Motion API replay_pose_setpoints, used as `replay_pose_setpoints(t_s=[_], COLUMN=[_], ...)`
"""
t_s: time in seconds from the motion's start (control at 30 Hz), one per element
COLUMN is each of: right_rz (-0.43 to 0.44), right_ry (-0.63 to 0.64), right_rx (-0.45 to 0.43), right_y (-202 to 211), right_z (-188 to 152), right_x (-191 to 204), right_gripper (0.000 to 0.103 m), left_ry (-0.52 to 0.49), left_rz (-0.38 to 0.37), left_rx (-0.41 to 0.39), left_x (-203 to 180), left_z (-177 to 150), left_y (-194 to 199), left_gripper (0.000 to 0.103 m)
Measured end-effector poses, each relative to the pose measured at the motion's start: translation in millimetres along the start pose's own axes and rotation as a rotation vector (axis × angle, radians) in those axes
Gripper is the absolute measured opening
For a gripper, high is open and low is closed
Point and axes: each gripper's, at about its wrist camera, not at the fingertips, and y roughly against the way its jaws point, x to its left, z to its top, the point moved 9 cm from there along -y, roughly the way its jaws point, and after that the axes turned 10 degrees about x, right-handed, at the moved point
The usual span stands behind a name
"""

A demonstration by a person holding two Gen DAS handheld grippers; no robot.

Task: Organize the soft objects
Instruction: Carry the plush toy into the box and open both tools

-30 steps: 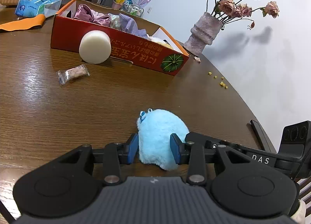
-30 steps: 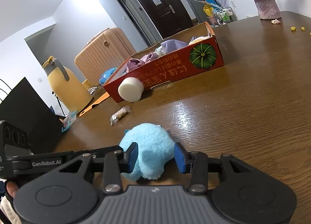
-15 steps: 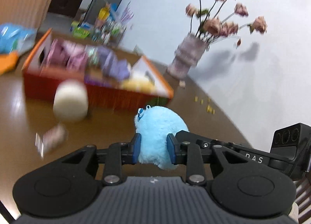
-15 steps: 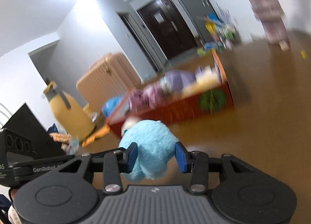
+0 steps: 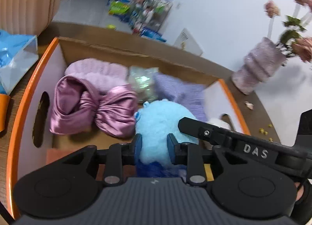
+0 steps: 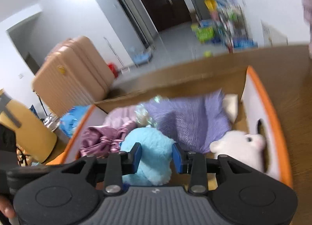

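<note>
Seen from the left wrist, the left gripper (image 5: 153,147) pinches a blue plush (image 5: 159,125) between its blue pads (image 5: 138,146), holding it above the open box (image 5: 35,80), whose floor already carries a satin bow (image 5: 91,108), a pink towel (image 5: 101,73) and a lilac cloth (image 5: 181,90); the right gripper's black arm crosses in front of the toy's right side, and a vase (image 5: 261,71) stands on the table beyond. Seen from the right wrist, the right gripper (image 6: 156,155) is closed to the toy's width on the same plush (image 6: 148,154), over the middle of the box (image 6: 273,119), with a white plush (image 6: 241,151) lying against the right wall and a suitcase (image 6: 74,74) in the blurred background. The step in hand looks like the drop-off: the toy is carried over the box, though motion blur leaves it unclear whether it already touches the contents. Next, it appears, both tools must lower it into the gap between bow and cloth, then spread their fingers and lift clear.
</note>
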Motion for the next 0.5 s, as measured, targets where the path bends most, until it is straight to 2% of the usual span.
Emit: replay_pose_setpoints(t_s=[0.13,0.27,0.4,0.5], right_rz=[-0.026,-0.032,-0.015,-0.004], right_ry=[0.008,0.025,0.05,0.074], right_rx=[0.068,0.101,0.093,0.048], right_y=[-26.8,-36.7,-24.5,8.9], right_z=[-2.7,-5.2,-7.6,-6.4], right_x=[2.1,0.8,5.3,12.2], right_gripper=[0.035,0.037,0.041,0.042], left_ry=[-0.025,-0.022,-0.039,-0.086], left_rz=[0.066,0.067,0.057,0.07], left_rx=[-0.005,-0.013,-0.041,-0.07], left_x=[9.4,12.2,7.6,-4.8], left_z=[0.8,-0.6,-3.6,-7.3], left_y=[-4.0,-4.2,12.3,34.5], left_gripper=[0.034,0.039,0.042,0.044])
